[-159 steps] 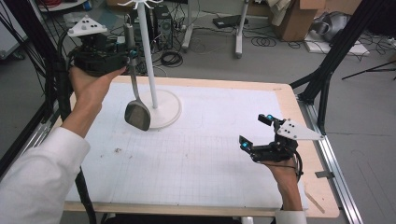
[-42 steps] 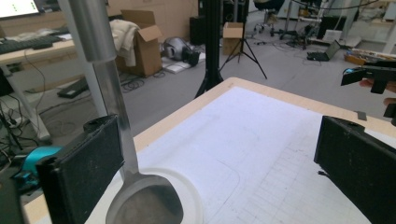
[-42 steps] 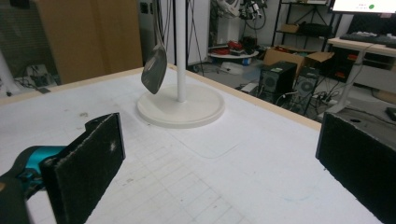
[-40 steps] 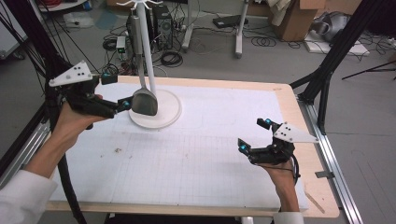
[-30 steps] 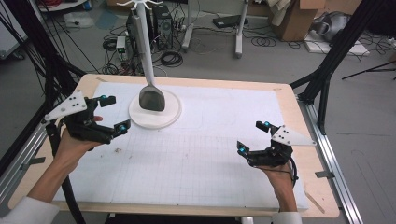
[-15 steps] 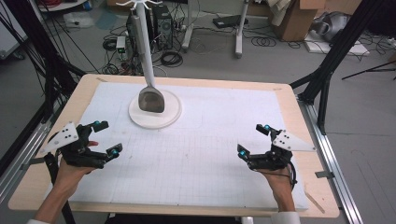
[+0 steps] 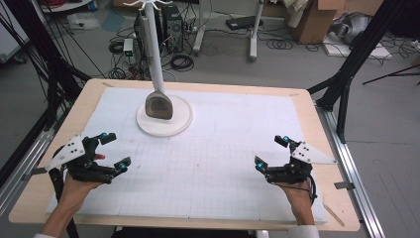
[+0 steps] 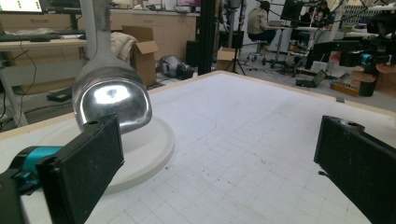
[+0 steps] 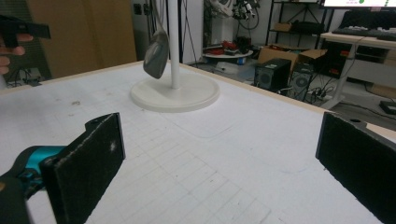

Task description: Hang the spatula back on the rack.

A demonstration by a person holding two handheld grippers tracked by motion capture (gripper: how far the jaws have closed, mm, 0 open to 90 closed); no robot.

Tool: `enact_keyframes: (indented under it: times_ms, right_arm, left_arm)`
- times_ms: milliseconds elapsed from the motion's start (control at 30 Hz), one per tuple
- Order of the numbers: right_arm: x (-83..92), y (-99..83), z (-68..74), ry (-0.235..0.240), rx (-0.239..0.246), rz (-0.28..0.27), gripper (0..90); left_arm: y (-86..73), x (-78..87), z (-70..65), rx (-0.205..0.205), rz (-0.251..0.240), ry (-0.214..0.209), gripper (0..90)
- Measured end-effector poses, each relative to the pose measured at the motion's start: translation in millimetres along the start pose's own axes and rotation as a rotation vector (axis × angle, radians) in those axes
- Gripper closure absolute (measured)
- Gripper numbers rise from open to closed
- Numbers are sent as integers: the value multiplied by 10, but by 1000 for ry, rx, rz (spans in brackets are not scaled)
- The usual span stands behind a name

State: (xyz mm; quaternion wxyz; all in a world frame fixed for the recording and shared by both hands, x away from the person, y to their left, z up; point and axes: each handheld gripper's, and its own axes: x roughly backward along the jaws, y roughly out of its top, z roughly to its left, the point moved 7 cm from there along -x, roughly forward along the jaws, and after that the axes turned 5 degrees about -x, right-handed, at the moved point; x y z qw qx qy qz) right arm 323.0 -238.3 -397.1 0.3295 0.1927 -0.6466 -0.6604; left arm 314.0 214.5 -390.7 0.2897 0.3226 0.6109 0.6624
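- One table (image 7: 89,106): pale wood rim, covered by a white gridded mat (image 7: 223,148), flat and lightly smudged.
- One stand (image 7: 153,59): a smooth white pole rising from a round, flat white base (image 7: 181,121) at the table's far left.
- One ladle (image 7: 158,105): shiny metal, rounded bowl, hanging beside the pole just over the base; its hook is too small to make out.
- Two grippers, each with black, flat padded jaws: left gripper (image 7: 111,150) near the left edge, jaws wide apart, holding nothing; right gripper (image 7: 270,151) near the right edge, jaws likewise apart.
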Motion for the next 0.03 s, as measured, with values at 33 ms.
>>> enact_keyframes:
  times_ms: [33]
  right_arm:
    - [-5,-3,-3,1,5,-2,3]
  left_arm:
    - [1,7,9,-1,1,4,17]
